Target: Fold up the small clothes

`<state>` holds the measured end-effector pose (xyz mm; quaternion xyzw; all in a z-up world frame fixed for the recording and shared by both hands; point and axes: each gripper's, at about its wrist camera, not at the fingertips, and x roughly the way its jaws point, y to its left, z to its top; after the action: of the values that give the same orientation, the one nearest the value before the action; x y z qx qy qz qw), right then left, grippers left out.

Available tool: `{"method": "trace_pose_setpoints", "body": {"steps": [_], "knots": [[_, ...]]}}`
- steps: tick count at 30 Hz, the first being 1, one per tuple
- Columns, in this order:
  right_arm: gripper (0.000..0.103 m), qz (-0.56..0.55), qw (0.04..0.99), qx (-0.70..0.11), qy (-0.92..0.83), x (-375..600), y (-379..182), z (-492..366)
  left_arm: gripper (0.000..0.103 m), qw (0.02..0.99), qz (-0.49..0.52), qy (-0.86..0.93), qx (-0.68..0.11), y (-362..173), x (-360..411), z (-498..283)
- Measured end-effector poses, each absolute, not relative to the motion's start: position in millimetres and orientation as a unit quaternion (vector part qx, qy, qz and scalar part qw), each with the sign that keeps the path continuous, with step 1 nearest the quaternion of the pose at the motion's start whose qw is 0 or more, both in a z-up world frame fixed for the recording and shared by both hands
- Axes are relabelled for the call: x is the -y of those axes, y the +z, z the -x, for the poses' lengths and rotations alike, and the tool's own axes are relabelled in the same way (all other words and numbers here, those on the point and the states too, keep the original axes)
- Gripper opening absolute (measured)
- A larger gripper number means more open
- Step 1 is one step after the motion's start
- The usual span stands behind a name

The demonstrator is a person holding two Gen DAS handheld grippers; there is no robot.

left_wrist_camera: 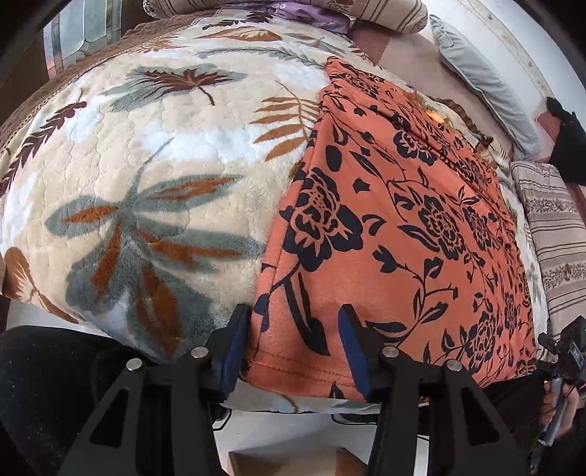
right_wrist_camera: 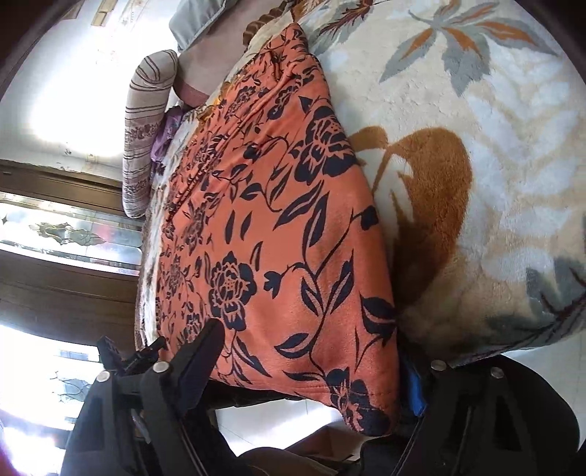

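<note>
An orange garment with a black flower print (left_wrist_camera: 395,227) lies flat on a cream fleece blanket with a leaf pattern (left_wrist_camera: 146,164). Its stitched hem hangs at the bed's near edge. My left gripper (left_wrist_camera: 295,348) is open, and its blue-padded fingers straddle the hem's left corner. One finger (left_wrist_camera: 234,348) is beside the cloth's edge and the other rests on the cloth. The cloth between them lies flat. My right gripper (right_wrist_camera: 311,351) is open wide around the garment's (right_wrist_camera: 278,227) other near corner. Its right finger is partly hidden behind the cloth.
Striped pillows (left_wrist_camera: 556,234) and a grey pillow (left_wrist_camera: 483,84) line the far side of the bed. A purple cloth (left_wrist_camera: 307,14) lies at the head. A white floor (left_wrist_camera: 278,428) and a box (left_wrist_camera: 293,461) lie below the bed edge. A hand (left_wrist_camera: 560,399) holds the right gripper.
</note>
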<state>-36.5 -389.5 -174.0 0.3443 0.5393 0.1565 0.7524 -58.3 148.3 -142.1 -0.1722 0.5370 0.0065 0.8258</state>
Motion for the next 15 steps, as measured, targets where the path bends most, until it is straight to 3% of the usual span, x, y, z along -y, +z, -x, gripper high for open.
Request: {"method": "trace_pose_setpoints", "body": {"steps": [3,5,7,11,12,13,14,15], "knots": [[0.069,-0.329,0.756,-0.550,0.135,388.1,-173.6,35.5,0.026,0.825,0.167,0.014,-0.539,-142.7,-152.7,58.8],[0.045,-0.322,0.759,-0.553,0.118,390.0,-173.1,37.9,0.009,0.825,0.171,0.004,-0.539,-141.9,-155.6,60.2],[0.024,-0.323,0.759,-0.555,0.109,395.4,-171.8,41.3,0.009,0.826,0.171,0.002,-0.536,-140.0,-154.3,60.7],[0.027,-0.339,0.771,-0.522,0.136,401.5,-155.3,47.3,0.010,0.830,0.166,-0.004,-0.532,-136.9,-148.7,59.3],[0.027,-0.346,0.772,-0.513,0.148,402.7,-152.3,47.1,0.015,0.831,0.163,0.002,-0.532,-138.1,-147.9,58.7],[0.032,-0.352,0.767,-0.512,0.156,403.5,-153.1,45.1,0.032,0.828,0.167,0.002,-0.535,-139.8,-147.8,58.4],[0.054,-0.352,0.762,-0.519,0.160,403.1,-156.5,42.0,0.045,0.827,0.179,-0.011,-0.532,-140.8,-147.3,57.6],[0.070,-0.346,0.761,-0.526,0.156,402.1,-160.3,39.4,0.050,0.829,0.183,-0.016,-0.528,-140.6,-145.5,56.7]]}}
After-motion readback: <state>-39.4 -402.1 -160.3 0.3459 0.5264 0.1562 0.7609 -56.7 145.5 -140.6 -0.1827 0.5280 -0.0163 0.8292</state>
